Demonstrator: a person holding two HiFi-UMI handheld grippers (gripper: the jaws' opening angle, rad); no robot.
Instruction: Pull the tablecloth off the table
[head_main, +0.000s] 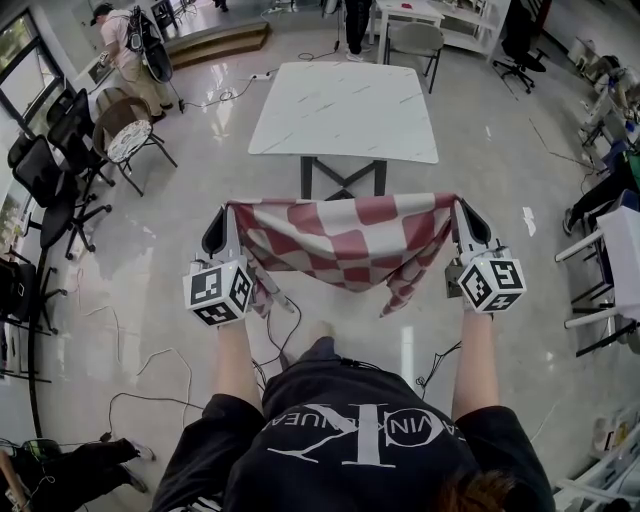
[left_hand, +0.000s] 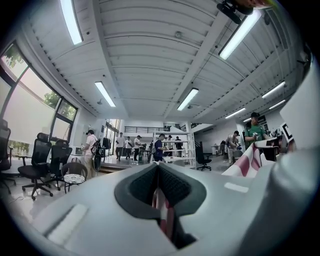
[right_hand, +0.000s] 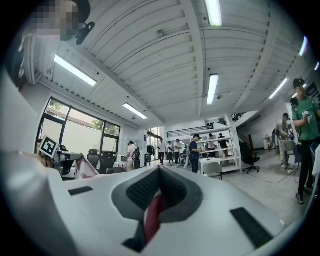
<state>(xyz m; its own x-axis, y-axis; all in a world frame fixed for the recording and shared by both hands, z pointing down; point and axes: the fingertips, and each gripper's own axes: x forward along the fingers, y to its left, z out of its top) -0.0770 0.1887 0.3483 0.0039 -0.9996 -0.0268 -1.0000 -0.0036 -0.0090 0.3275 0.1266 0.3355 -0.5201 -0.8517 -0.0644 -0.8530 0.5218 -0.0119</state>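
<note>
The red-and-white checked tablecloth (head_main: 350, 243) hangs in the air between my two grippers, sagging in the middle, off the white table (head_main: 345, 108) that stands bare ahead. My left gripper (head_main: 229, 212) is shut on the cloth's left corner. My right gripper (head_main: 462, 208) is shut on its right corner. In the left gripper view a strip of the cloth (left_hand: 161, 212) is pinched between the closed jaws, and more of it shows at the right (left_hand: 247, 162). A red fold of the tablecloth (right_hand: 154, 214) is clamped in the jaws in the right gripper view.
Black office chairs (head_main: 60, 170) and a round stool (head_main: 128, 140) stand at the left. Cables (head_main: 150, 370) trail over the glossy floor by my feet. A grey chair (head_main: 415, 42) stands behind the table. White furniture (head_main: 615, 260) and a seated person (head_main: 610, 185) are at the right. Several people stand far off.
</note>
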